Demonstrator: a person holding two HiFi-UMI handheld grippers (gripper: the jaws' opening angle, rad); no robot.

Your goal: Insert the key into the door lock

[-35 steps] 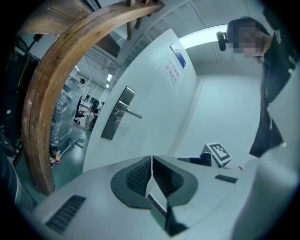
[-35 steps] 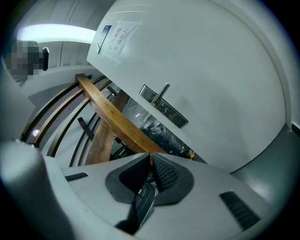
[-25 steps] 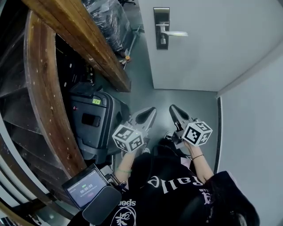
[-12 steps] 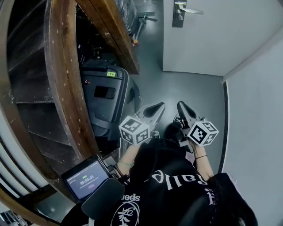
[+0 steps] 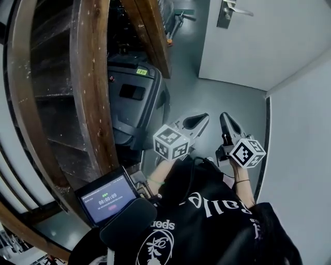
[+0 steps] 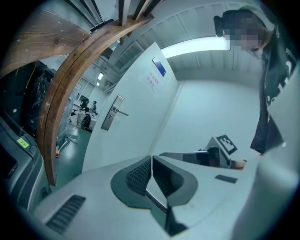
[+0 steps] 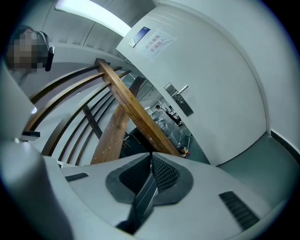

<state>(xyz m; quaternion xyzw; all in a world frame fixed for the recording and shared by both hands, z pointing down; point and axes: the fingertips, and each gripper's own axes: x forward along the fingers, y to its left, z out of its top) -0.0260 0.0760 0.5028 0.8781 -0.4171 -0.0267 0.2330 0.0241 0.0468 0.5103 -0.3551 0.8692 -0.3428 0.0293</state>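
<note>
The white door [image 5: 269, 36] stands at the top right of the head view, with its dark lock plate and silver lever handle [image 5: 228, 10] at the frame's top edge. My left gripper [image 5: 198, 120] and right gripper [image 5: 226, 119] hover side by side low over the grey floor, well short of the door, jaws pointing toward it. Both are shut with nothing visible between the pads. The lock plate [image 6: 109, 113] sits far off in the left gripper view, beyond the shut left gripper [image 6: 151, 158]. It shows as the lock plate [image 7: 180, 100] in the right gripper view, past the shut right gripper [image 7: 151, 154]. No key shows anywhere.
A curved dark wooden stair frame [image 5: 90, 88] fills the left. A black wheeled case [image 5: 135, 98] stands beside it, close to my left gripper. A screen with a timer [image 5: 106, 199] hangs near the person's body. A white wall [image 5: 300, 129] bounds the right.
The head view has swung, so the lock plate has slid to the top edge and rightward. Both grippers have shifted a little right and up in the picture and stay shut.
</note>
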